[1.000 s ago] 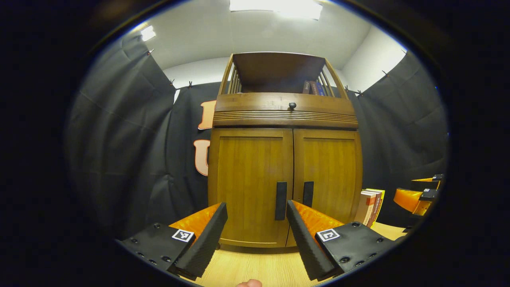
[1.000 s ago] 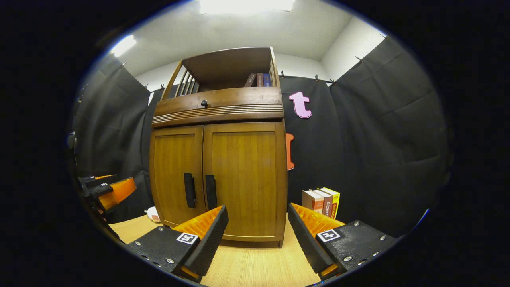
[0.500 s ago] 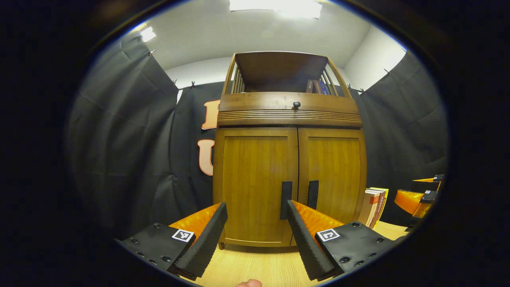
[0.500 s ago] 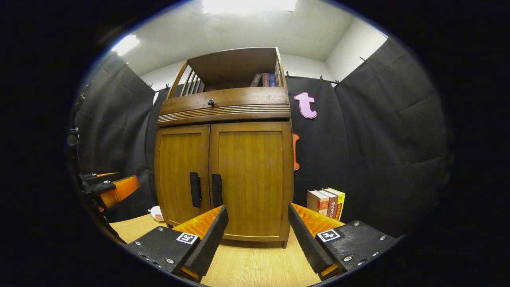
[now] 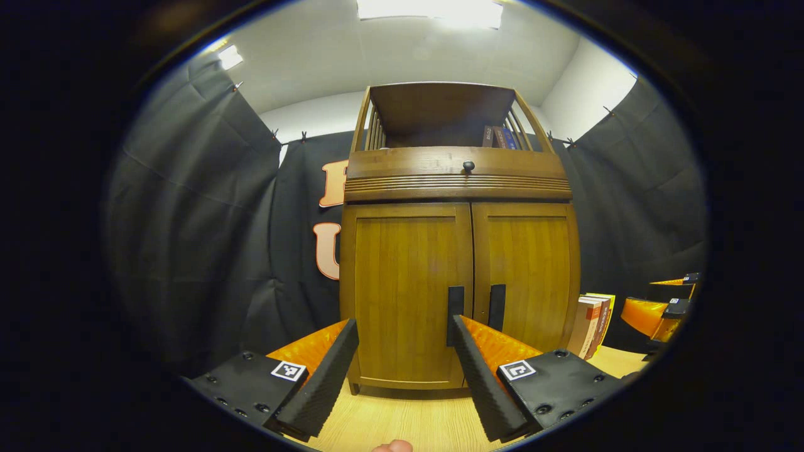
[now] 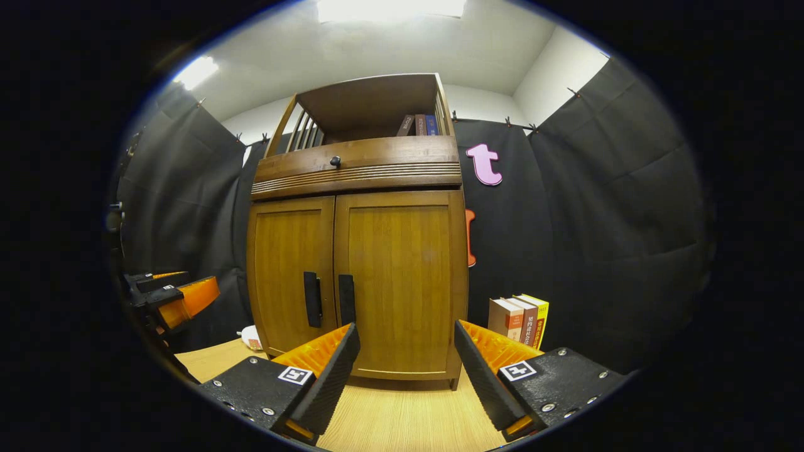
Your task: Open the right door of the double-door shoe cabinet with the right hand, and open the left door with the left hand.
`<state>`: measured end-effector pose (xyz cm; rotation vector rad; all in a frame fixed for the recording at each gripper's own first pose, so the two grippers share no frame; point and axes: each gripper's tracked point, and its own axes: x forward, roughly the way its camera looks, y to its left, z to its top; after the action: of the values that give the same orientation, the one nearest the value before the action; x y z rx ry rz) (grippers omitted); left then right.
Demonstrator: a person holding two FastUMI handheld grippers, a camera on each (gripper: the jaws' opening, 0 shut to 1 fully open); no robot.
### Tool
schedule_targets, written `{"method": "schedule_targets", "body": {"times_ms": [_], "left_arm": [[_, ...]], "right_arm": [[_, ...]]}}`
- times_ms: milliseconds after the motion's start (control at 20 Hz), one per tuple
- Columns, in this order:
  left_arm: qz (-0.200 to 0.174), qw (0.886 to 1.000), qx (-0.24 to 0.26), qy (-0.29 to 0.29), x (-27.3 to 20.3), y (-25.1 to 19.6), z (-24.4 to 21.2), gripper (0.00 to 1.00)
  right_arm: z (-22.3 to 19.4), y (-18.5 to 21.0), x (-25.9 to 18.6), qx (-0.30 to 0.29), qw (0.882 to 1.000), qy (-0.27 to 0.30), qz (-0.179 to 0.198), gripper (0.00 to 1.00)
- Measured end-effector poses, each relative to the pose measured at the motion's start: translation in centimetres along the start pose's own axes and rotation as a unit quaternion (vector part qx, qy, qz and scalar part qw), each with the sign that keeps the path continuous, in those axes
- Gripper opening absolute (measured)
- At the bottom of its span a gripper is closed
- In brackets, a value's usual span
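Note:
A wooden shoe cabinet [image 5: 458, 188] stands on the table with both doors closed. In the left gripper view its left door [image 5: 405, 295] and right door [image 5: 527, 276] meet at two dark vertical handles, the left handle [image 5: 455, 307] and the right handle [image 5: 496, 306]. My left gripper [image 5: 405, 358] is open, a short way in front of the left door. In the right gripper view the right door [image 6: 402, 282] with its handle [image 6: 346, 300] faces my open right gripper [image 6: 407, 361]. The other gripper [image 6: 173, 295] shows far left there, and the right one [image 5: 659, 304] far right in the left gripper view.
A few upright books [image 6: 518, 320] stand on the wooden table [image 6: 402, 420] to the right of the cabinet. A drawer with a small round knob [image 5: 468, 166] and an open shelf with books [image 5: 496, 136] sit above the doors. A small white object [image 6: 251, 338] lies left of the cabinet.
Both views have shifted slightly, so the cabinet sits a little further right in each. The doors stay closed and both grippers stay open.

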<state>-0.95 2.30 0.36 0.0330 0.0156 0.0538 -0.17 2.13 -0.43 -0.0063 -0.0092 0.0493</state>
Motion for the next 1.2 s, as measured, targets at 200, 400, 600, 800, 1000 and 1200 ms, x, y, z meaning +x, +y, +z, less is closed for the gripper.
{"method": "schedule_targets", "body": {"times_ms": [200, 400, 600, 800, 1000, 1200], "left_arm": [[0.003, 1.0, -0.001, 0.003, 0.1, 0.3, -0.2, 0.96], [0.008, 1.0, -0.001, 0.002, -0.1, 0.8, -0.2, 0.96], [0.014, 1.0, -0.004, 0.004, -0.1, 1.4, -0.3, 0.96], [0.022, 1.0, -0.008, 0.004, -0.4, 2.1, -0.3, 0.96], [0.026, 1.0, -0.01, 0.006, -0.8, 2.4, -0.3, 0.96], [0.028, 0.999, -0.016, 0.013, -1.3, 2.3, -0.5, 0.96]], "right_arm": [[-0.2, 0.1, 0.0, -0.005, 1.0, 0.002, 0.0, 0.93], [-0.1, 0.4, 0.2, -0.008, 1.0, 0.003, 0.004, 0.92], [0.9, 1.1, 1.5, -0.013, 1.0, -0.006, 0.012, 0.92], [2.9, 2.4, 4.7, -0.023, 0.999, -0.022, 0.035, 0.92], [4.0, 4.5, 9.8, -0.027, 0.997, -0.032, 0.058, 0.97], [3.7, 7.9, 14.9, -0.013, 0.996, -0.033, 0.083, 0.93]]}}
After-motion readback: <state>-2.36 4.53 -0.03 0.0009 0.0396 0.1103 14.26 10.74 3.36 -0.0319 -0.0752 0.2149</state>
